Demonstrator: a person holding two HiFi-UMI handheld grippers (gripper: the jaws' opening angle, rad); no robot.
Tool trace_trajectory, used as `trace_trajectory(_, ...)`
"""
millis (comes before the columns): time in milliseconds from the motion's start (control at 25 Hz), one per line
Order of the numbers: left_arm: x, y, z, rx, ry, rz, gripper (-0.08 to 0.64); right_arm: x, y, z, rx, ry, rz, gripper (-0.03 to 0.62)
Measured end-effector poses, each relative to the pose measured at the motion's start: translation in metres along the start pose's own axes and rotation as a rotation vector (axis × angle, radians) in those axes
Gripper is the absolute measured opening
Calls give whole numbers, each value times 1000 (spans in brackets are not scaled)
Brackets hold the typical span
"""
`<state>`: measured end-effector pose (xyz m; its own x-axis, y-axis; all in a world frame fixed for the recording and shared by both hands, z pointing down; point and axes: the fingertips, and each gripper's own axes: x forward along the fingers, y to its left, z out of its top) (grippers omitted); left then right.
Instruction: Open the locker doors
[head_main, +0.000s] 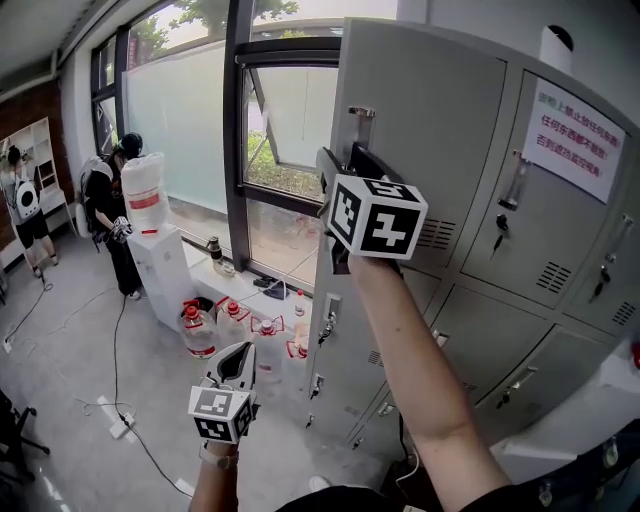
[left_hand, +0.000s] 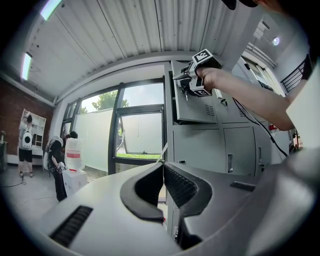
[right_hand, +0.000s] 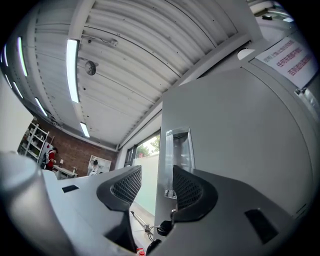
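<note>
The grey locker bank (head_main: 520, 300) fills the right of the head view. Its top-left door (head_main: 430, 120) stands swung out, with a chrome handle (head_main: 360, 122) near its free edge. My right gripper (head_main: 345, 165) is raised at that edge. In the right gripper view the right gripper (right_hand: 155, 177) is open, the door's edge and handle (right_hand: 178, 150) standing between its pads, and the left pad is clear of the metal. My left gripper (head_main: 240, 355) hangs low in front of the lower lockers, shut and holding nothing (left_hand: 162, 167). The left gripper view shows the open door (left_hand: 192, 107) up high.
The other locker doors (head_main: 520, 200) are closed, and one bears a paper notice (head_main: 573, 140). Several water jugs (head_main: 200, 330) sit on the floor below the window frame (head_main: 237, 150). A water dispenser (head_main: 150, 210), a person (head_main: 105, 210) and floor cables (head_main: 120, 425) are at the left.
</note>
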<state>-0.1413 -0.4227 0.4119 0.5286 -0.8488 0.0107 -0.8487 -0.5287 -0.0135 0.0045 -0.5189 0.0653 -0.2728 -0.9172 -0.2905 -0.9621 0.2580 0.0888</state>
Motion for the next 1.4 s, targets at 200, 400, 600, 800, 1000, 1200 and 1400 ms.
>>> trace_trajectory(200,-21,-17,-12,-20,11,-32,20,-33,13,9,-11,4,22,199)
trace_trajectory(400,-34,-42,-22,-26,24,-85,20,-66,23,19,-52,1,31,196)
trace_trajectory(600,-42,-66,-26,-31,27,-129,20,-99,22,26,-91,4,20,157)
trace_trajectory(800,-44,-87,-22,-25,16,-154,20,-119,20,30,-103,20,31,153)
trace_trajectory(1000,-44,-107,-17,-26,0,-163,20,-142,17,36,-119,13,29,160)
trace_trajectory(1200,-46,-133,-19,-48,5,-172,20,-175,10,47,-131,7,42,163)
trace_trajectory(1400,-54,-172,-20,-54,19,-204,20,-216,-2,57,-140,3,29,153)
